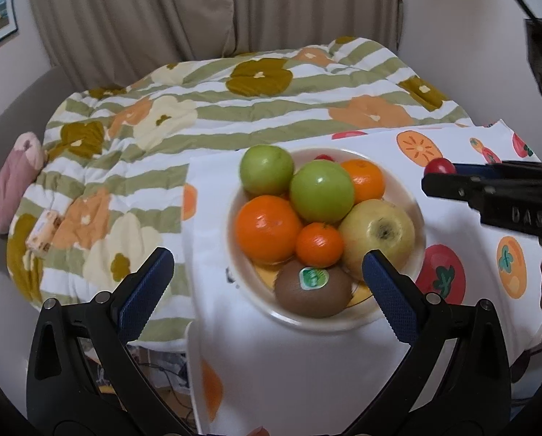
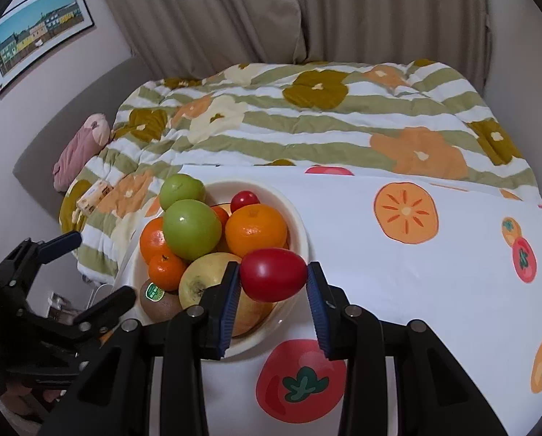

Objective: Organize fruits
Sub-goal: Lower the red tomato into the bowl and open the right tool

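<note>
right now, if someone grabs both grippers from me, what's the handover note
Left gripper: open, empty, hanging in front of the bowl.
Right gripper: shut on a red tomato, held by the bowl's near right rim.
In the bowl: two green apples, yellow apple, oranges, kiwi, a small red tomato.
Left: set the held tomato in the bowl.

The bowl [image 2: 300, 229] sits on the surface [image 2: 398, 254], toward its left end, with the bed [image 2: 307, 127] behind it. In the bowl, the kiwi [image 1: 312, 290] lies at the near rim, the apples [image 1: 321, 190] are piled on top, and the oranges [image 1: 267, 229] sit beside them. A tomato [image 2: 272, 273] hangs between the right gripper [image 2: 273, 290] jaws above the bowl's right rim.
</note>
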`<action>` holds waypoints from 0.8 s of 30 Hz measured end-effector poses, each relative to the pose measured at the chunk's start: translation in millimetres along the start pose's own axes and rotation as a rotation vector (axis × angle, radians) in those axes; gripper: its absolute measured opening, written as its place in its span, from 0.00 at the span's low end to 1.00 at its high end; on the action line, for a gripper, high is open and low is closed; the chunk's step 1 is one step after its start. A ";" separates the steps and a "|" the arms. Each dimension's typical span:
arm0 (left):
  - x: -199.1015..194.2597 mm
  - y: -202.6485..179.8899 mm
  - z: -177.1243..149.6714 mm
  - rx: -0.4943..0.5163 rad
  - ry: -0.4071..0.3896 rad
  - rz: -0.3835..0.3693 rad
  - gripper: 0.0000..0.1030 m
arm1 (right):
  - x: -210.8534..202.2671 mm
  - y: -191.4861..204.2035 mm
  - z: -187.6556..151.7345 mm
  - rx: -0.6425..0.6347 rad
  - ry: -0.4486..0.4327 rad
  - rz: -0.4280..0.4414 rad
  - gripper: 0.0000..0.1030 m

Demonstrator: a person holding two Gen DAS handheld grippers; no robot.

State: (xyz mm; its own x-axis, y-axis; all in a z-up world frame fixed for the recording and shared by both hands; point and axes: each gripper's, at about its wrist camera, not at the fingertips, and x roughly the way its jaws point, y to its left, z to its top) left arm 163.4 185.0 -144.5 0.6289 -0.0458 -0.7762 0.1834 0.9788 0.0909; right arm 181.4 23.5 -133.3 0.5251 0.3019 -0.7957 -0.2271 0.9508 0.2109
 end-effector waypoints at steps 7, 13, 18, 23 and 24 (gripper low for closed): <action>2.1 13.4 -11.6 -0.017 0.025 0.031 1.00 | 20.7 -0.1 9.3 0.008 0.043 0.032 0.33; 11.0 13.6 -18.8 -0.035 0.047 0.020 1.00 | 35.8 0.1 7.7 0.009 0.071 0.031 0.33; 15.4 13.2 -22.1 -0.014 0.055 0.007 1.00 | 39.4 0.6 6.7 0.037 0.072 -0.004 0.41; 12.9 11.6 -23.9 -0.007 0.061 0.013 1.00 | 27.5 -3.2 5.9 0.070 0.018 0.012 0.94; 10.3 11.2 -23.8 -0.010 0.059 0.016 1.00 | 25.5 -2.9 5.4 0.069 0.014 0.008 0.94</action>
State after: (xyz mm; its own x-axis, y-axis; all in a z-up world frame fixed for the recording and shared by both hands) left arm 154.0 200.3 -166.3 0.5863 -0.0185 -0.8099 0.1658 0.9813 0.0977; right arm 199.9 28.8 -151.1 0.5123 0.3086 -0.8014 -0.1739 0.9512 0.2550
